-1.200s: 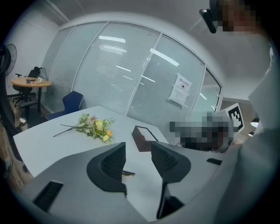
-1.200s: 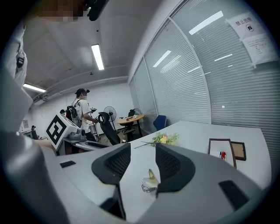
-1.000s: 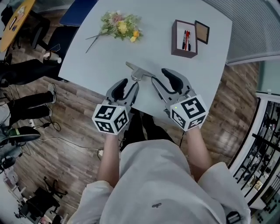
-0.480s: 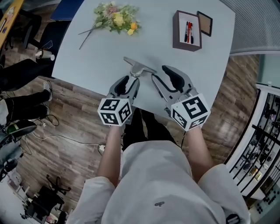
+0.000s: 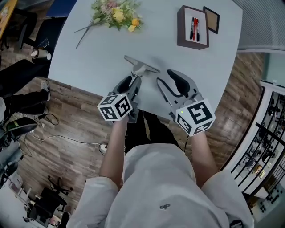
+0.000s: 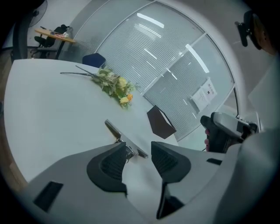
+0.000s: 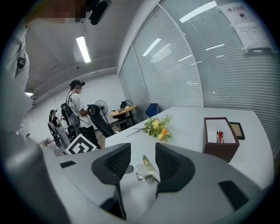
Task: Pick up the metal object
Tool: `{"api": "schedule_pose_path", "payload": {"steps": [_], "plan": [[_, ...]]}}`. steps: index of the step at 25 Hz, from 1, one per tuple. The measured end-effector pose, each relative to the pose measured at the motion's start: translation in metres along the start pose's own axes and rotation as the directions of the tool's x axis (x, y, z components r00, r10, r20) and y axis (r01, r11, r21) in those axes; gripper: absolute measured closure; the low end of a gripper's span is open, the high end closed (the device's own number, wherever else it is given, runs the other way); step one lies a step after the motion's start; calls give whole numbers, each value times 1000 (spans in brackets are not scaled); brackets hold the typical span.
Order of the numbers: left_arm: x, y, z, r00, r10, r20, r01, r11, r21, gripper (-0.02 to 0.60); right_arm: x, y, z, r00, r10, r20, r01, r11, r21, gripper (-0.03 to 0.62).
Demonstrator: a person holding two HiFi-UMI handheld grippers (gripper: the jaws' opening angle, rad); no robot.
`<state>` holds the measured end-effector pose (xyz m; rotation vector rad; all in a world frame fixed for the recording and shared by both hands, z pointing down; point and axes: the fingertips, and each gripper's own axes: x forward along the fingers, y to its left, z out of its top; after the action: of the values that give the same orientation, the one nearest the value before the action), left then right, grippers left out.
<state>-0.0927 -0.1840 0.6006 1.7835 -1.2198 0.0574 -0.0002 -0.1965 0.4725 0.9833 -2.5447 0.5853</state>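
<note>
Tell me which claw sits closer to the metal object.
Left. The left claw has its open tips right at the handle of the metal object; the right claw, also open, sits just off the bar's right end.

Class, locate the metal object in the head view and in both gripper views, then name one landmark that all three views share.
Head view: the metal object lies at picture centre, slightly above the middle.
Left gripper view: metal object at lower centre, a slanting bar just beyond the left jaw's tip.
Right gripper view: metal object at lower centre, seen between the jaw tips.
Shared landmark: the flowers, beyond the object in every view.
</note>
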Motion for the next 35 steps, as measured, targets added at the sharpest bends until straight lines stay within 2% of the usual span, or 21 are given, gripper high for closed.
{"api": "schedule_pose_path", "payload": {"steps": [4,7,10,13,18,24,28,35], "plan": [[9,10,-5,1000,-16,10,17,993,-119,408,1,-5,-4,1000,-10,-9,10,1000,9,431],[13,18,-6,999,-26,34,33,974,-222,408,2,-7,-7,1000,-16,-15,16,1000,19,431],[17,23,-5,998,-26,49,38,961,-275,408,4,-8,-8,1000,-19,-18,20,999,28,431],[21,22,-2,997,-44,63,63,936,-347,408,7,-9,-9,999,-25,-24,26,999,38,431],[28,25,1,997,-47,66,70,909,-412,408,12,-9,-7,1000,-24,-19,25,998,55,431],[39,25,0,996,-62,61,84,864,-496,408,18,-12,-9,999,-26,-21,27,997,73,431],[44,26,-2,997,-61,49,77,850,-520,419,19,-14,-10,999,-31,-26,33,996,84,431],[48,29,-6,997,-64,48,80,813,-577,439,18,-19,-14,999,-33,-32,36,995,96,431]]}}
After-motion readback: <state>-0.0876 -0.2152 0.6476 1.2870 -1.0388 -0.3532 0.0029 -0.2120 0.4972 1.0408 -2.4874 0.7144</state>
